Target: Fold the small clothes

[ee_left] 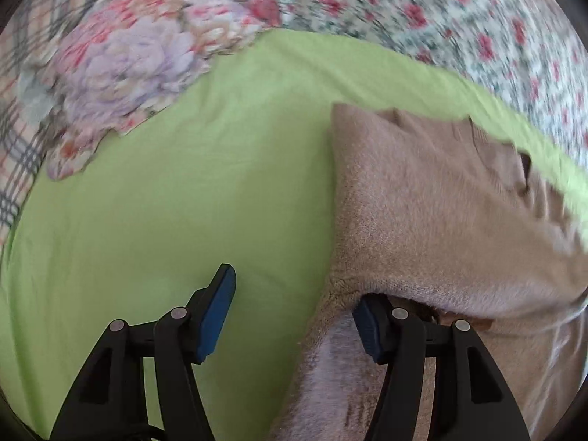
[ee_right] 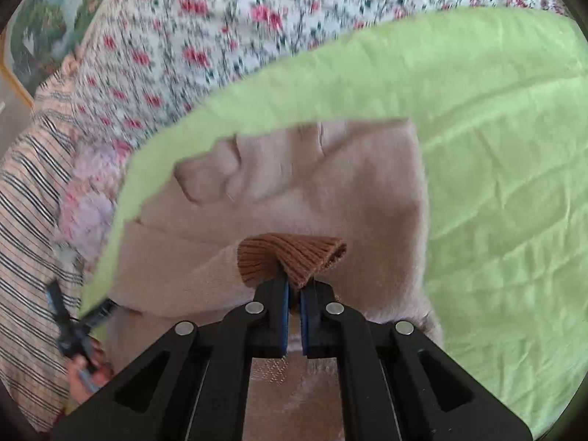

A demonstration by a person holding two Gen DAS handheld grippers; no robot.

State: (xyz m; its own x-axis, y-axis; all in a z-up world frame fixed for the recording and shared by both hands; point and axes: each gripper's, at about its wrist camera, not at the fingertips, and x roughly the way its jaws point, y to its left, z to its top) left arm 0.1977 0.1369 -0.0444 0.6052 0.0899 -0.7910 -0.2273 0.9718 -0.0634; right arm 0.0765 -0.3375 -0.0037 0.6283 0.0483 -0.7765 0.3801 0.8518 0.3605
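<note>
Carrying brown cuff [ee_right: 294, 257] pinched in right gripper [ee_right: 295, 290] across beige sweater [ee_right: 330, 183], left gripper [ee_left: 294, 305] spread wide, keeping fold flat.

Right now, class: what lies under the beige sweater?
The beige sweater lies on a green sheet, which shows around it. The left claw has one finger tucked under the sweater's edge. Anything else beneath is covered.

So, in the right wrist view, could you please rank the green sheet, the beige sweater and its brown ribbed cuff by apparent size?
1. green sheet
2. beige sweater, unsure: nearer the camera, partly hidden
3. brown ribbed cuff, clearly smallest
</note>
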